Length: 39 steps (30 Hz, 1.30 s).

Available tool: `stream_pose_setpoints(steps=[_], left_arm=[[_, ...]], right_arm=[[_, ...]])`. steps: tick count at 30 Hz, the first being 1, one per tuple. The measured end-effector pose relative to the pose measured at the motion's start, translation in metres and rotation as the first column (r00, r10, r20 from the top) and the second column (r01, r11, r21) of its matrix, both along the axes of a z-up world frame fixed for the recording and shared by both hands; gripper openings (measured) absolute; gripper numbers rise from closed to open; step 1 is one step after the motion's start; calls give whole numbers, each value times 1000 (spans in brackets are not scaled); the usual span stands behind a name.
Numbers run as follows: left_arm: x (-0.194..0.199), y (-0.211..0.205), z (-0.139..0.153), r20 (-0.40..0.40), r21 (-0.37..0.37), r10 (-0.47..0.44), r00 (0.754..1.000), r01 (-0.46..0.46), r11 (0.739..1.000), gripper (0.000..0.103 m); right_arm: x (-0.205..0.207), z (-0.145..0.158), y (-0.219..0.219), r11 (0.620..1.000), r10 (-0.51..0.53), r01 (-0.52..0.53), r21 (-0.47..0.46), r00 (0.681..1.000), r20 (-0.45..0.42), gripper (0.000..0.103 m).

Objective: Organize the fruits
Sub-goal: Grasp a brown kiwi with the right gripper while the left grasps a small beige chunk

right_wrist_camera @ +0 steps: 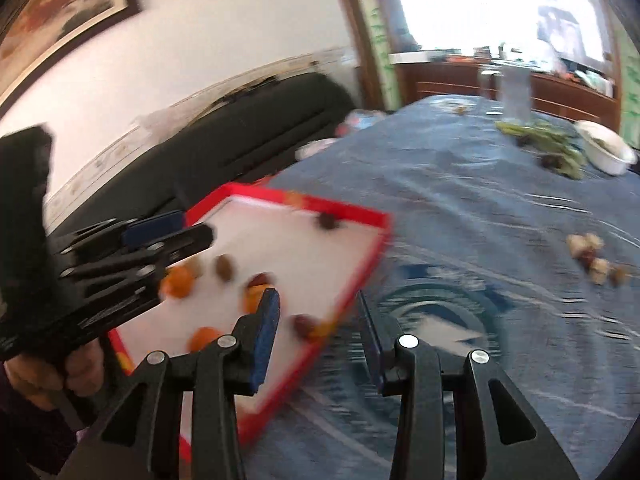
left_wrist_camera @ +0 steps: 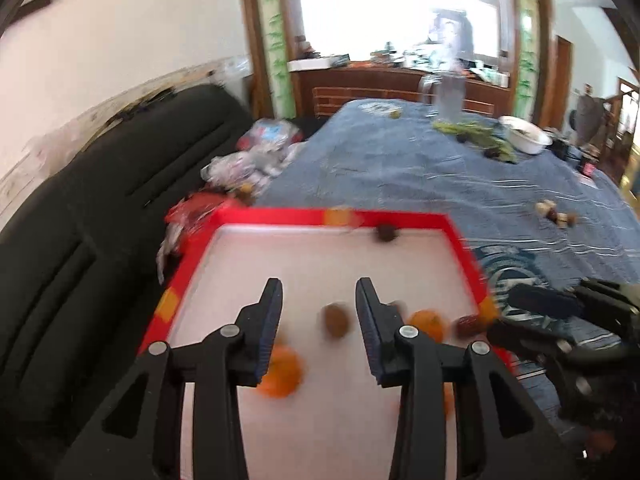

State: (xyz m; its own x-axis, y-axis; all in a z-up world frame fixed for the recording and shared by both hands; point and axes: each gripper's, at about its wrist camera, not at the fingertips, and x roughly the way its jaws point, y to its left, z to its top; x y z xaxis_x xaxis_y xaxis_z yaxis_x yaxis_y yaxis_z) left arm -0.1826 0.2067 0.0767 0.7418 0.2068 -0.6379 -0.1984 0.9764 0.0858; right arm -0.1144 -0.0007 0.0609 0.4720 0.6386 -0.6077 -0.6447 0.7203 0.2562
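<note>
W/ both claws apart & empty, we keep left claw (left_wrist_camera: 319,300) over the red-rimmed white tray (left_wrist_camera: 400,218), centre on the brown oval fruit (left_wrist_camera: 335,319), while right claw (right_wrist_camera: 318,312) waits by the rim.

You see a tray (left_wrist_camera: 460,236) with a glossy red rim and a smooth, matt white floor. The table (left_wrist_camera: 400,176) wears blue cloth under a shiny clear plastic film. Your left gripper (left_wrist_camera: 319,292) looks like matt black plastic with metal pins. The sofa (left_wrist_camera: 100,200) is dull black.
</note>
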Motion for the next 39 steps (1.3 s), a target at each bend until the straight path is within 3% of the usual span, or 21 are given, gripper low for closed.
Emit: stream_pose_setpoints(steps=[2, 5, 8, 13, 20, 25, 33, 39], left_arm=[[7, -21, 6, 12, 8, -55, 998, 55, 998, 44], [16, -45, 13, 24, 9, -116, 993, 116, 993, 60], [25, -71, 17, 23, 21, -181, 983, 180, 983, 60], [43, -108, 16, -5, -21, -269, 963, 269, 963, 61], [73, -155, 9, -60, -61, -354, 933, 351, 934, 62], [87, -179, 4, -101, -72, -384, 918, 378, 923, 62], [105, -209, -2, -151, -93, -425, 893, 415, 905, 62], [139, -239, -14, -175, -134, -455, 873, 437, 890, 62]], right_arm=[[13, 4, -26, 997, -70, 70, -11, 997, 9, 39], [32, 5, -61, 986, -158, 159, -46, 987, 17, 39], [60, 0, -108, 960, -266, 265, -88, 964, 5, 39], [104, -20, -157, 908, -391, 379, -177, 920, -37, 39], [145, -37, -169, 877, -462, 440, -193, 883, -88, 35], [158, -50, -161, 884, -442, 412, -221, 890, -110, 23], [160, -44, -192, 887, -460, 447, -112, 874, -158, 22], [151, -17, -233, 837, -535, 547, 14, 825, -183, 22]])
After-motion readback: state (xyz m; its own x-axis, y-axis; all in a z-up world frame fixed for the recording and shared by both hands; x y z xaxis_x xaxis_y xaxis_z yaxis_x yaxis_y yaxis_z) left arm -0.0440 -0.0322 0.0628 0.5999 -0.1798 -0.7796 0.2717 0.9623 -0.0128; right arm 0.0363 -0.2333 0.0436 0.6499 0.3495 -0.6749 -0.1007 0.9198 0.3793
